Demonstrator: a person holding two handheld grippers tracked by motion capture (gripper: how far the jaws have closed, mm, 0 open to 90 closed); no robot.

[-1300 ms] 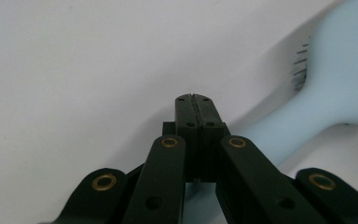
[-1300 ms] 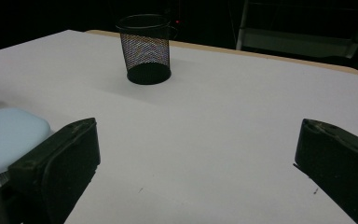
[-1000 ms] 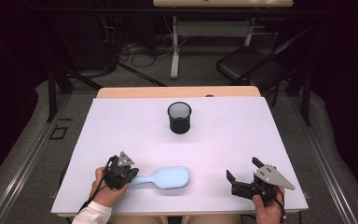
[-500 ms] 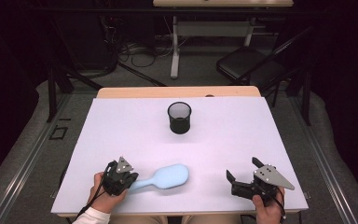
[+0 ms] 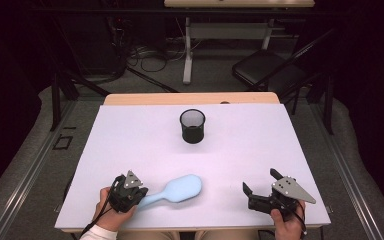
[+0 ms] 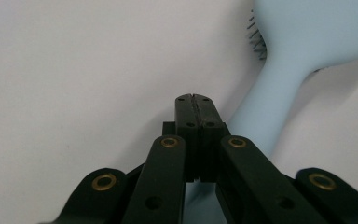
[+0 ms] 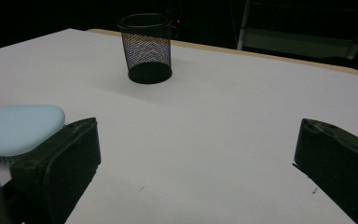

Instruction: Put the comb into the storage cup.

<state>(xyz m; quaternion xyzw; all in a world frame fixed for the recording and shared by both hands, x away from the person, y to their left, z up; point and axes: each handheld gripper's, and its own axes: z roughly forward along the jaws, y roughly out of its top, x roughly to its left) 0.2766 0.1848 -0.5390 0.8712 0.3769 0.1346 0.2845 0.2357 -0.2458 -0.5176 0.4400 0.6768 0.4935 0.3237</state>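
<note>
Near the front left corner of the surface (image 5: 130, 145), the left claw (image 5: 128, 192) has its jaws pressed together with nothing between them; in the left gripper view the light blue hairbrush (image 6: 279, 79) has its handle passing just beside and under the closed tips (image 6: 196, 100). Its head points toward the middle of the front edge. By the front right corner, the right claw (image 5: 262, 192) stands wide apart, empty, well clear of the brush. Open white surface lies between the two claws and ahead of them. A black mesh cup (image 5: 192, 126) stands upright toward the far edge, near its middle. Beyond, the dark room holds a chair (image 5: 267, 70) and table legs.
</note>
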